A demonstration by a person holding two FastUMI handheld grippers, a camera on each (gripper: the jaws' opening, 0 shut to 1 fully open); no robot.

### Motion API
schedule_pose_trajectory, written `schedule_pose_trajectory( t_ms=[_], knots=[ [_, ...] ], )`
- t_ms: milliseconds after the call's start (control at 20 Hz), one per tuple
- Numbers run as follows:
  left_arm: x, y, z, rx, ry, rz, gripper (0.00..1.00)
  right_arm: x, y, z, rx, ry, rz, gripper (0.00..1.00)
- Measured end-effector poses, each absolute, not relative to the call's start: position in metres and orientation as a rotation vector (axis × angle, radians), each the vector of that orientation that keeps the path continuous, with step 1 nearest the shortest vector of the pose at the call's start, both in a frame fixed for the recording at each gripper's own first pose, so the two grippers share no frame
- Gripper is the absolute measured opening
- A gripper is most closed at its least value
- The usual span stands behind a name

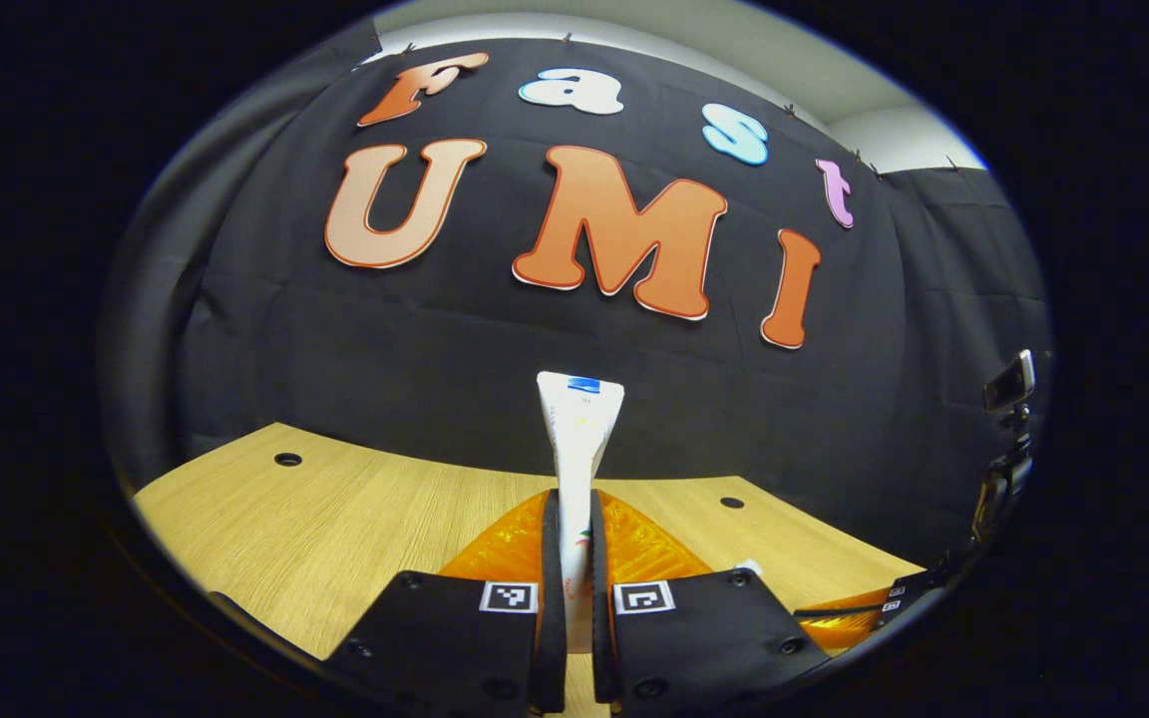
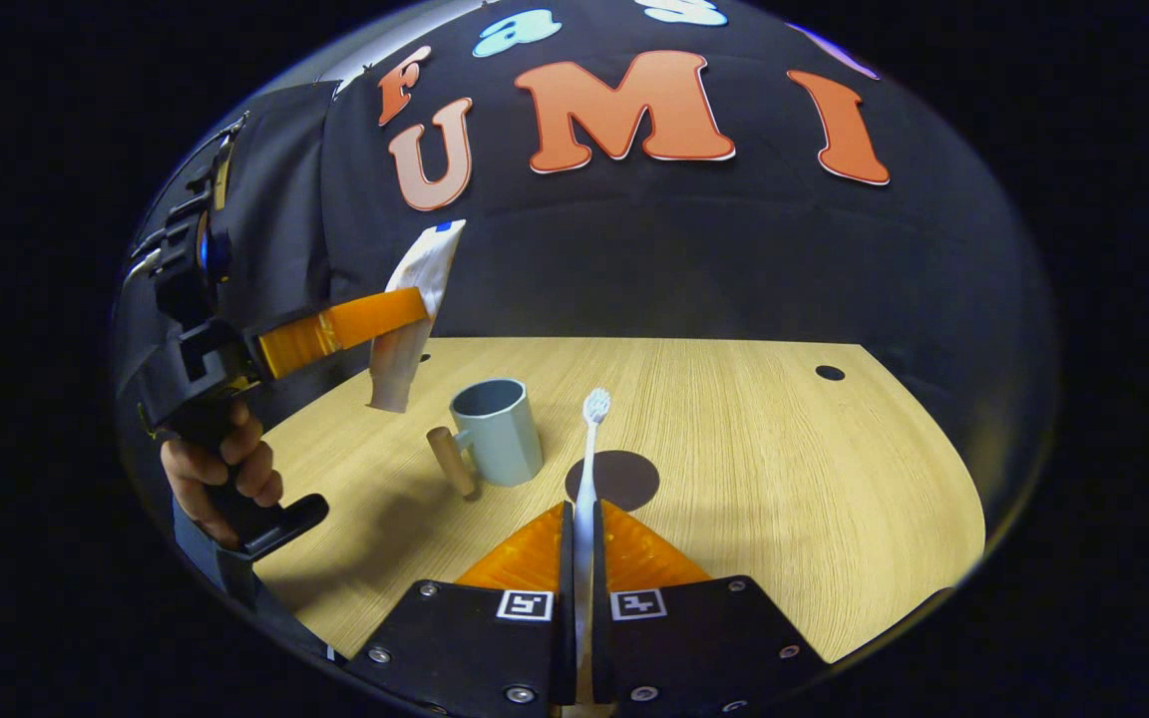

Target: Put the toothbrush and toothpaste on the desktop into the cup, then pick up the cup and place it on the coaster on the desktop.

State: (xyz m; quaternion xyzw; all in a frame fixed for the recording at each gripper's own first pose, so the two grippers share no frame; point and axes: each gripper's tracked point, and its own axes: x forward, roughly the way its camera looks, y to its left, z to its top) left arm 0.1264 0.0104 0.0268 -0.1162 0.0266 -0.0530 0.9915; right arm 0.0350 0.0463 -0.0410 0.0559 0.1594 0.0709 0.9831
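Left gripper (image 1: 574,558): its two fingers pinch the toothpaste (image 1: 579,429). The tube stands up tall between them, held up in the air.

Right gripper (image 2: 579,558): its two fingers pinch the toothbrush (image 2: 589,459) by the handle. The brush points away from the gripper, with the bristles at the far end.

Cup (image 2: 498,429): it sits upright on the desk (image 2: 784,479), open at the top, with nothing in it yet. Its handle sticks out to the left in the right gripper view.

Coaster (image 2: 624,479): a dark round spot on the desk, just beside the cup. The cup is not on it.

Hand (image 2: 220,464): in the right gripper view, a person's hand holds the left gripper up over the left side of the desk.

What matters next: in the right gripper view the toothpaste hangs up in the air, near the cup but off to its left. Its long side runs nearly up and down, tilted a bit. I think it has to go across and down to drop in the cup. The toothbrush head looks close to the cup too, just to its right.

How far along: both things look picked up, and none is in the cup yet.
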Motion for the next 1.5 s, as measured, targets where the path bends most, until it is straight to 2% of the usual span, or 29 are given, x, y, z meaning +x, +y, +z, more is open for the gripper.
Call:
schedule_pose_trajectory(
  t_ms=[450,1050,1500],
  knots=[
    [0.178,0.013,0.016,-0.272,-0.044,-0.122,0.14,0.05,0.037,-0.028,0.108,0.252,0.14,0.07],
    [0.203,0.015,-0.036,-0.317,0.051,-0.138,0.17,0.081,0.059,0.011,0.157,0.106,0.213,0.06],
    [0.198,0.006,-0.062,-0.331,0.132,-0.16,0.21,0.107,0.068,0.026,0.2,0.012,0.221,0.07]
  ],
)
